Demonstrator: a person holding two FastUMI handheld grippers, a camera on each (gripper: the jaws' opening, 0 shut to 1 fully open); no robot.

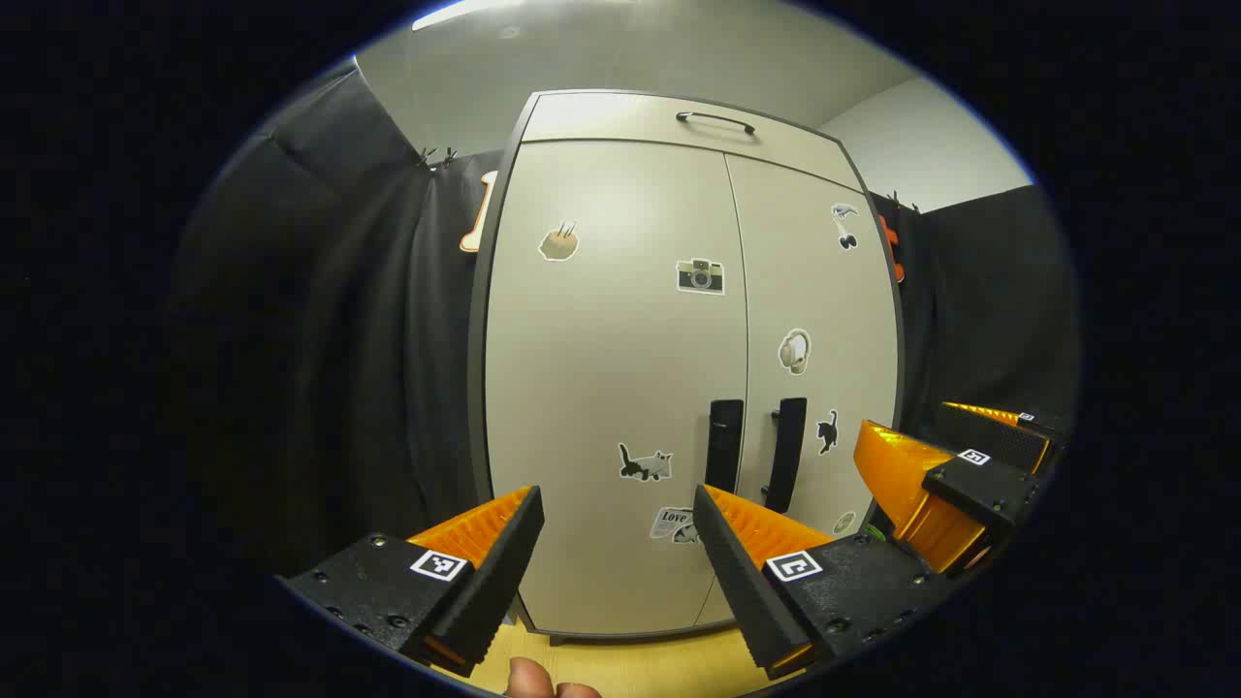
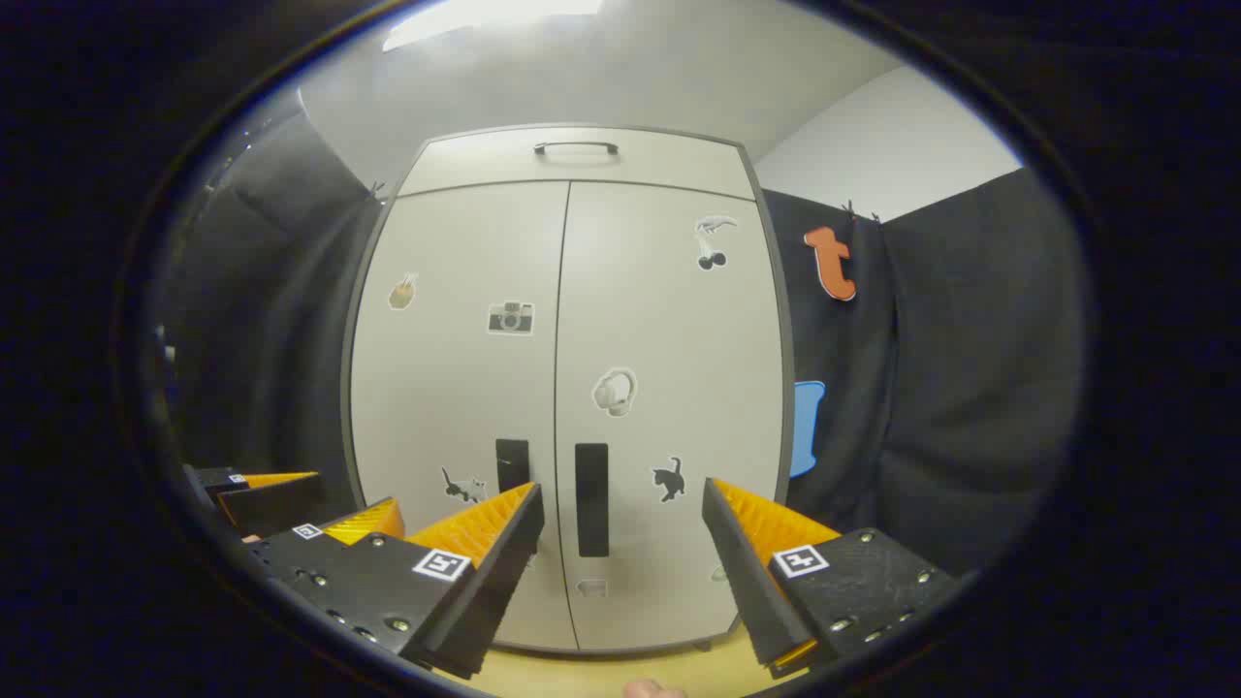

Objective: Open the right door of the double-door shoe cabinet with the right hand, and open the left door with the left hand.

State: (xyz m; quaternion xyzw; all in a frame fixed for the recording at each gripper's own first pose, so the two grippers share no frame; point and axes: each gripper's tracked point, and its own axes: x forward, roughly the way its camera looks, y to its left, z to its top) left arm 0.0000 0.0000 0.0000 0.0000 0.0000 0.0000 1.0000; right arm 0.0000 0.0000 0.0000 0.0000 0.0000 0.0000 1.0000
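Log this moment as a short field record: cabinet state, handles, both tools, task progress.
cabinet: shoe cabinet, upright, stickers on both doors
left door: shut
right door: shut
handles: left handle and right handle, vertical, either side of the centre seam
left tool: open, short of the doors, holding nothing
right tool: open, facing the right handle, not touching
progress: neither door opened yet

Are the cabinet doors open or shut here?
Shut: left door and right door sit flush, meeting at a thin centre seam; nothing inside shows.
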